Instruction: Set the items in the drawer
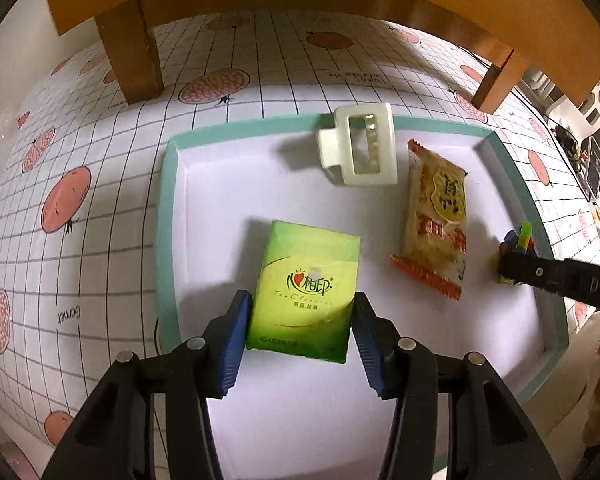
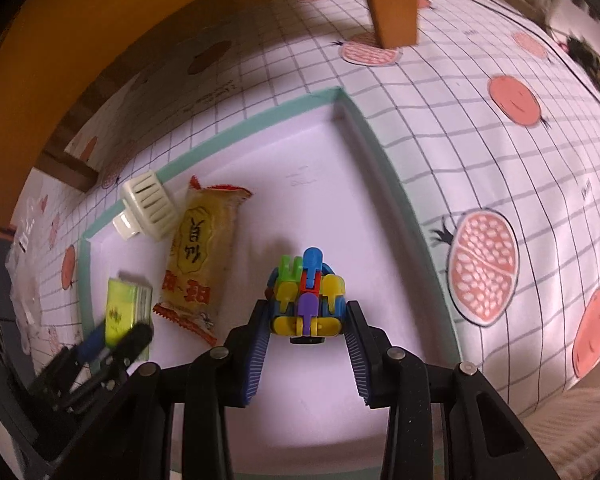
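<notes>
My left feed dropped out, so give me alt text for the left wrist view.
The left hand-held gripper straddles a green tissue pack lying in a white tray. Beyond lie a white hair clip and a snack packet.

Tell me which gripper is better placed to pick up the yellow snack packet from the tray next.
Neither is free: the left gripper clamps the green tissue pack, the right gripper the plastic block toy. The snack packet lies between them; the right looks slightly nearer.
</notes>
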{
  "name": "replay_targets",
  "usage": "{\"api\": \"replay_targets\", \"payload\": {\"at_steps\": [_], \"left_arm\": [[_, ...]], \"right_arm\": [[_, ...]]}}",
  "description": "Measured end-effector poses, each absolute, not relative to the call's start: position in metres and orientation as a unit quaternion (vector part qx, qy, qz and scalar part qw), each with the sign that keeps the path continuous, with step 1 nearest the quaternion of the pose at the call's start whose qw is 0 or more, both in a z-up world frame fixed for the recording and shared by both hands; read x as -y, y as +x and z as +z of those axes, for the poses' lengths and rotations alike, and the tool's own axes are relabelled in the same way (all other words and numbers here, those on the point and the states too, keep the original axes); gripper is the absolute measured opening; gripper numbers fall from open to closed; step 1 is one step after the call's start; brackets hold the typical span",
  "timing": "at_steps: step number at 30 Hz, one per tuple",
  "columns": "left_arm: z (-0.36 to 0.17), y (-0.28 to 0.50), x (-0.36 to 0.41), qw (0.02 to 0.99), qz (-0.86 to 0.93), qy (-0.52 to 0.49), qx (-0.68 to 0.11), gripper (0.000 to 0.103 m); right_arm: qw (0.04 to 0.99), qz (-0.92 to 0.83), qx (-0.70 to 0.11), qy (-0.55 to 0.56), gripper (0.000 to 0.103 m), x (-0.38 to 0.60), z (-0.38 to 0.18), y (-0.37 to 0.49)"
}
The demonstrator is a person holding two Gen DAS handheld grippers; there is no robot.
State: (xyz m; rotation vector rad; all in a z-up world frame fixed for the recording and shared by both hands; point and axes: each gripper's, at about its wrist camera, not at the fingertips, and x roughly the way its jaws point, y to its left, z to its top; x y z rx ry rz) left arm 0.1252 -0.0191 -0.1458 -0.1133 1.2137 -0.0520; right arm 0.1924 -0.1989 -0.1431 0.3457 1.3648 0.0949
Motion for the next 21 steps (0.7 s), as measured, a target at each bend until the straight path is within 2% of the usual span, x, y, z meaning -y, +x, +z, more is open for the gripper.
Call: {"api": "replay_targets", "payload": {"at_steps": [9, 21], "left_arm": [[-0.136, 0.113, 0.002, 0.813, -0.017, -0.1, -0.573, 0.051], [-0.064, 0.115, -0.009, 0.856, -0.023, -0.112, -0.504, 0.051]], "right_arm": [[0.764, 0.036, -0.612, 0.2, 0.04, 0.219, -0.129, 0.184], [0.814, 0.055, -0.558, 0.152, 0.039, 0.214, -0.072, 0.171]]}}
